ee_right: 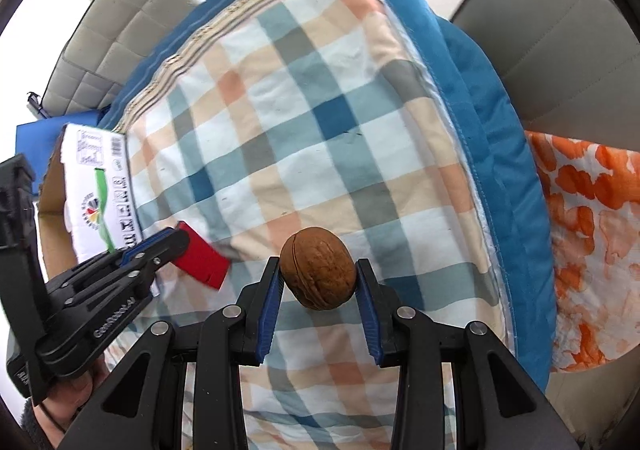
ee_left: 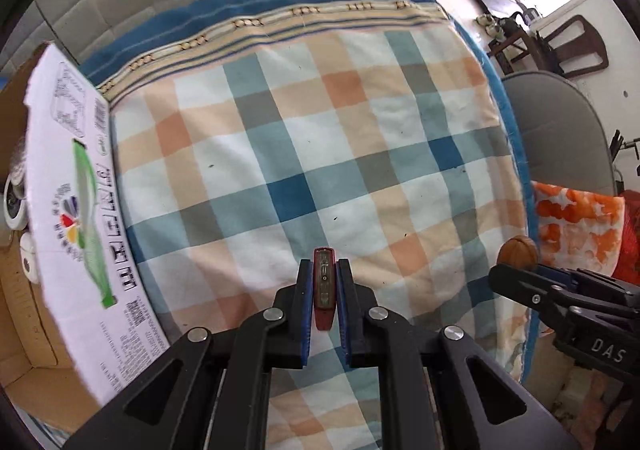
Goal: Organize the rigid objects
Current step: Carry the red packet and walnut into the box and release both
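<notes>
A: Left wrist view, nearest item: left gripper [ee_left: 324, 282], jaws closed on one slim red case [ee_left: 323, 286], held edge-on above the checked blanket [ee_left: 280, 153]. Risk?

B: The pads catch only its narrow sides; a tilt could likely let it pivot or slide out onto the cloth.

A: Next, to the right: right gripper [ee_right: 318, 282], jaws clamped on one walnut [ee_right: 318, 274], also held over the blanket.

B: Round, hard shell, small contact. It may squirt free under a jolt and roll toward the right edge.

A: Left, further off: one open cardboard box [ee_left: 76, 185], its flap upright.

B: White items sit inside; count unclear. A carried piece could snag that flap.

A: Far: one blanket, nothing loose on it.
</notes>
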Motion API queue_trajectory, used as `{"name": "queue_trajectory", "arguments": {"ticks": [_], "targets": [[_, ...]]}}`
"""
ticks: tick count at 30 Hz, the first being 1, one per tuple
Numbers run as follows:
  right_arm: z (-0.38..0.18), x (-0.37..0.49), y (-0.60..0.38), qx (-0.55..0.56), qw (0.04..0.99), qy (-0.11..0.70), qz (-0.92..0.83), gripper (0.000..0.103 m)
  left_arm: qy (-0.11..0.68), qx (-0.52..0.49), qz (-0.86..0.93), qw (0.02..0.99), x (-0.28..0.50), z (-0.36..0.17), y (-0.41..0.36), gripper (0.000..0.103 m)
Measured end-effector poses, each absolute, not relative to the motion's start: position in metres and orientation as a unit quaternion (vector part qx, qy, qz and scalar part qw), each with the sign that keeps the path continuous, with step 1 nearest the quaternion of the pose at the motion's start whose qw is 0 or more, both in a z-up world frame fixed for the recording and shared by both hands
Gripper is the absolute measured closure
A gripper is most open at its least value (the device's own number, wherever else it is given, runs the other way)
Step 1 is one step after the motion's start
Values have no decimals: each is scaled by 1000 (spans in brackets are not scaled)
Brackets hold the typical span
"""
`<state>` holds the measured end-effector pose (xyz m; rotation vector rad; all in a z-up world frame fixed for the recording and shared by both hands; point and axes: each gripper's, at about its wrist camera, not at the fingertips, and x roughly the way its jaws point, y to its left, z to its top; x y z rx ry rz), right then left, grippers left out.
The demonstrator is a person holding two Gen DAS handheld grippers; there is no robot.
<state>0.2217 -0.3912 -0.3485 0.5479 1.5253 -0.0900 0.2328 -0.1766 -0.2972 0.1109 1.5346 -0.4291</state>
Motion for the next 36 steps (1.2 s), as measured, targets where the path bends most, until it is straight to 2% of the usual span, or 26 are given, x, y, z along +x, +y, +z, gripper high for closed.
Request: {"name": "queue_trajectory", "arguments": {"ticks": [11,19,25,31,36], "targets": [[-299,222,-348,224,714,663,-13,65,641,4,-193,743,243,-250,-148,94],[-233,231,-292,190,748,635,28,65,573,-23,-193,796,249,-161,-97,94],[-198,249,-215,160,766,619,73,65,527,-20,-153,836,252,-108,-21,94],[-210,269,-118,130,758,630,107,65,516,-8,-94,851,247,-108,51,94],[-238,277,-57,112,745,648,117,65,530,-15,-57,846,244,-133,104,94]]}}
